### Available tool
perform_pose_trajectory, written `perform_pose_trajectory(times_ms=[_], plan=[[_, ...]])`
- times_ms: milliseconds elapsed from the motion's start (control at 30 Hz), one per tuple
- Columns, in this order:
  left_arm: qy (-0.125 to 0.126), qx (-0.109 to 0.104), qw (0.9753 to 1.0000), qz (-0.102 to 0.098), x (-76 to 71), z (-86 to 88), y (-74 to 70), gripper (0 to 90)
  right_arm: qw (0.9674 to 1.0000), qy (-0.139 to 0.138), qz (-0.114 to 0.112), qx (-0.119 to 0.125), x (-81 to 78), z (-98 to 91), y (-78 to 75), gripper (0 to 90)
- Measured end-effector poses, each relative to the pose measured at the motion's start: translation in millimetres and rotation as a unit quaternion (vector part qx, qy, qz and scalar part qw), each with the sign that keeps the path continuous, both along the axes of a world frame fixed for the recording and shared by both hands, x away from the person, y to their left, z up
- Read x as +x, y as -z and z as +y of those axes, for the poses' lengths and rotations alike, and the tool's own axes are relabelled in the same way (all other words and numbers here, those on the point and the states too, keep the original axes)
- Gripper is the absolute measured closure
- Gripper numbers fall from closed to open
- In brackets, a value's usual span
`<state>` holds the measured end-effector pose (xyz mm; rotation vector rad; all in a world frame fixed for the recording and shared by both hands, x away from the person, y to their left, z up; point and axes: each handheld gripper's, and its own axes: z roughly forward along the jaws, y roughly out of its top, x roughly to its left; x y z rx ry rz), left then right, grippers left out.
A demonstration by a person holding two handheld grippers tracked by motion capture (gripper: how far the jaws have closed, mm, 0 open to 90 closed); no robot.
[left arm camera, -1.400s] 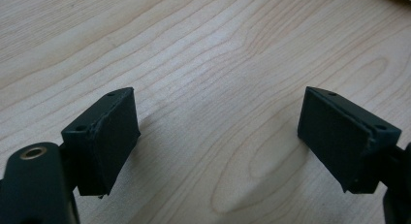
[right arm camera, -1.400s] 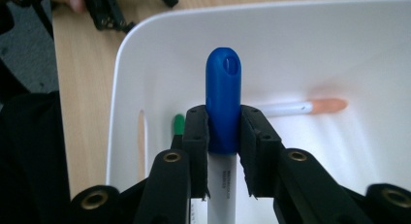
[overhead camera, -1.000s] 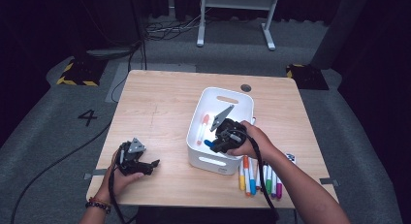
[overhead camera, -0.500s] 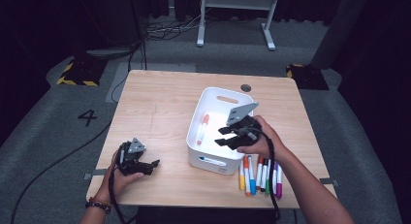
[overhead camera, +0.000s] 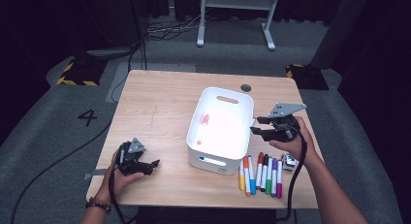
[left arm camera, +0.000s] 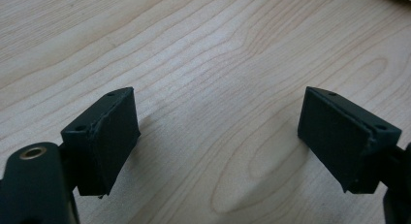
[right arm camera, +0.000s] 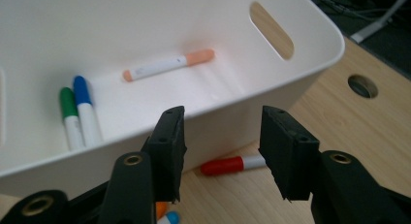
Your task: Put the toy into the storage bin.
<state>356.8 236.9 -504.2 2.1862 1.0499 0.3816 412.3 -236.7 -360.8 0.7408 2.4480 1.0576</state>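
Sorting markers: on the wooden surface point(overhead camera: 160, 107), the white bin point(overhead camera: 220, 158) holds three. The right gripper point(overhead camera: 258, 125), at the bin's 3 o'clock, fingers just released and empty, should drop toward the marker row point(overhead camera: 260, 174) at 5 o'clock; the bin wall crowds it. The left gripper point(overhead camera: 151, 164) rests open at 9 o'clock.
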Motion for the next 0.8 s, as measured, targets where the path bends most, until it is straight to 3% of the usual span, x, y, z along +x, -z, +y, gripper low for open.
perform_pose_trajectory(times_ms=[67, 133, 233, 400, 533, 600, 800], plan=[[0.000, 0.000, 1.0000, 0.000, -0.1, 0.0, 0.0, 14.8, 0.9995, 0.029, 0.004, -0.014, 7.8, -4.9, 13.2, 51.2], [0.000, -0.001, 1.0000, 0.001, -0.1, -0.2, 0.1, 14.8, 0.9987, 0.047, 0.017, -0.007, 14.4, -7.1, 23.4, 50.1], [-0.001, -0.001, 1.0000, 0.001, -0.1, -0.2, 0.1, 14.8, 0.9963, 0.079, 0.031, -0.017, 24.4, -7.3, 40.2, 48.0], [0.000, -0.001, 1.0000, 0.001, -0.1, -0.2, 0.1, 14.8, 0.9920, 0.107, 0.058, -0.034, 44.7, -2.0, 71.2, 45.2], [0.000, -0.001, 1.0000, 0.001, -0.1, -0.2, 0.1, 14.8, 0.9881, 0.134, 0.074, -0.021, 60.5, 1.9, 88.7, 44.5], [-0.001, 0.002, 1.0000, -0.001, 0.0, 0.1, -0.2, 14.8, 0.9850, 0.150, 0.085, -0.004, 65.8, 1.1, 92.5, 45.1], [0.000, -0.001, 1.0000, 0.001, -0.1, -0.2, 0.1, 14.9, 0.9772, 0.188, 0.098, 0.015, 79.2, -1.1, 105.6, 42.4]])
